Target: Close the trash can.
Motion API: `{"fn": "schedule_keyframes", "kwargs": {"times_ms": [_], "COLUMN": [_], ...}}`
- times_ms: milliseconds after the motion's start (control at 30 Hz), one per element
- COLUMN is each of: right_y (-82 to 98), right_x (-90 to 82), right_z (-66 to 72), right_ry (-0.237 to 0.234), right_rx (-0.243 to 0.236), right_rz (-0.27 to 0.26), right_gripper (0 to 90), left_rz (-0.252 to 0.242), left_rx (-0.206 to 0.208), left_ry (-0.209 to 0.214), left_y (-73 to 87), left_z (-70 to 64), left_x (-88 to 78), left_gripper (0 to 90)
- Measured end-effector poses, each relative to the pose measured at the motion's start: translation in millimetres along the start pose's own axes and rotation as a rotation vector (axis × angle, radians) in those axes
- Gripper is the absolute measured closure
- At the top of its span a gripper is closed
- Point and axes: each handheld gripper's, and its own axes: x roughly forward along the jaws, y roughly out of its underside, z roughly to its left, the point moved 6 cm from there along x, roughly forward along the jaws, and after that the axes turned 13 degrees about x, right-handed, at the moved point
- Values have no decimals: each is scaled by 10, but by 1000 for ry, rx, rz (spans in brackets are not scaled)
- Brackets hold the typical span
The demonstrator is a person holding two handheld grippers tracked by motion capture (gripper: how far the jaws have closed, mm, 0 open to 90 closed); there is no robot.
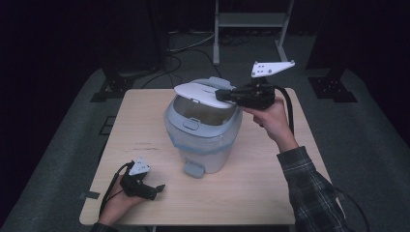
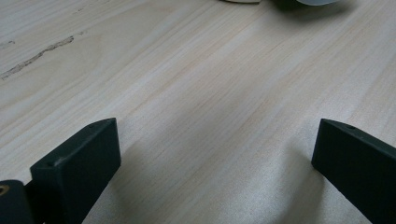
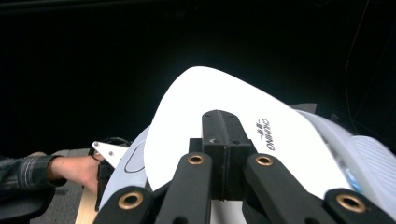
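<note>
Wooden table (image 1: 251,188) centre frame, right gripper (image 1: 231,95) clamped on white bin lid (image 1: 200,92), brand lettering legible from right gripper view, left gripper (image 1: 157,189) lower left, jaws apart over bare wood.

Dim room, lit tabletop, soft shadows

Printed black lettering, apparently "CHUNMING", with smaller illegible characters beside it, stands on the white lid (image 3: 219,121) of the bin; no other text is readable.

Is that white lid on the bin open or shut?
Partly open: the lid tilts above the bin, its front edge raised off the rim, with the right gripper resting shut on its top.
</note>
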Motion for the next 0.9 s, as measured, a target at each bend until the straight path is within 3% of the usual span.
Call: {"fn": "schedule_keyframes", "kwargs": {"times_ms": [900], "right_y": [100], "right_x": [328], "right_z": [187], "right_ry": [17], "right_rx": [-48], "right_rz": [177], "right_gripper": [900], "left_rz": [0], "left_rx": [2], "left_ry": [2], "left_y": [1], "left_z": [-3], "left_x": [-1], "left_gripper": [2]}}
